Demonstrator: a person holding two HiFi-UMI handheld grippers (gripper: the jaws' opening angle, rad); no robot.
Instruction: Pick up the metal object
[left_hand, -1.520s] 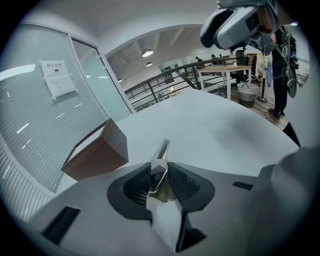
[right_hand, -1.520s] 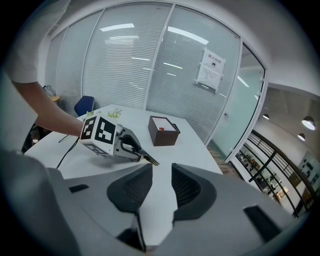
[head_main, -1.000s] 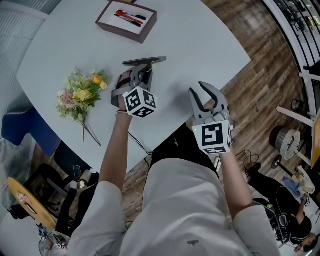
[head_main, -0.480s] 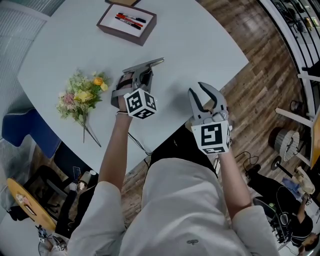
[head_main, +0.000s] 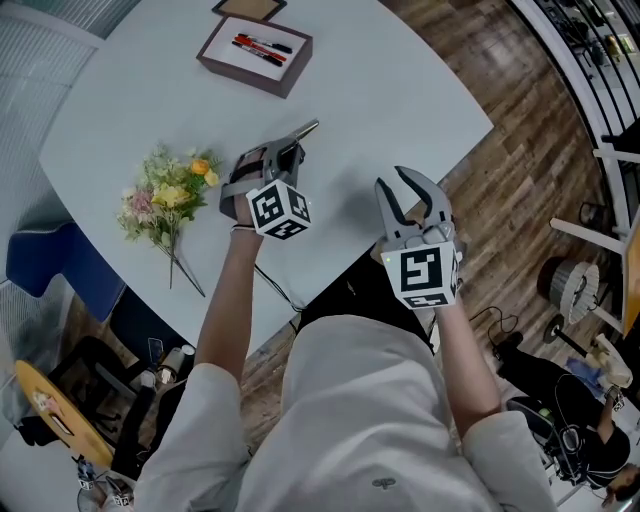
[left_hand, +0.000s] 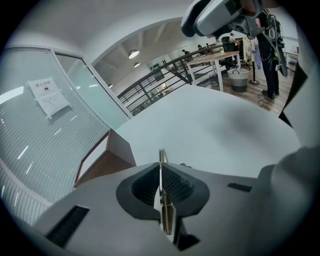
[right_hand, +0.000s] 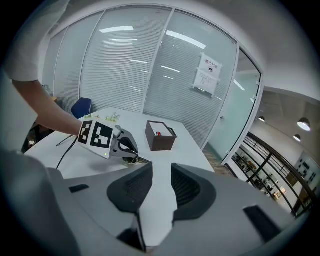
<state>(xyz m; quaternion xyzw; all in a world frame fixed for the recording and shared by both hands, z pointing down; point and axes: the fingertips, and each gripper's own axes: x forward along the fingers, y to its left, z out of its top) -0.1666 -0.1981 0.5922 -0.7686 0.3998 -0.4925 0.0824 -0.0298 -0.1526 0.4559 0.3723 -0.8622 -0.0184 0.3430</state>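
Spreading under both grippers is a white round-edged table (head_main: 400, 80), with wood-plank floor (head_main: 540, 170) past its right rim. A brown box (head_main: 257, 48) holding red and black markers (head_main: 262, 46) sits at the far side, a bunch of flowers (head_main: 165, 195) lies to the left, and a blue chair (head_main: 50, 270) stands off the near-left edge. The right gripper view shows glass partitions with blinds (right_hand: 125, 65) behind the table and a paper notice (right_hand: 208, 73) stuck to one pane. The left gripper view adds a dark railing (left_hand: 165, 75) and a farther desk in the open room.

The metal object (head_main: 303, 130) is a thin flat strip pinched between the pads of the left gripper (head_main: 285, 150), over the middle of the table. From the head view its long axis runs out of the jaws up and to the right, away from the person, and its tip reaches past the fingertips. In the left gripper view it appears edge-on, a narrow upright line with the ribbed pads pressed against both its faces. Whether its tip touches the tabletop cannot be told.

The right gripper (head_main: 405, 195) hovers by the near-right table edge, well apart from the strip, its fingers spread with only bare table between them
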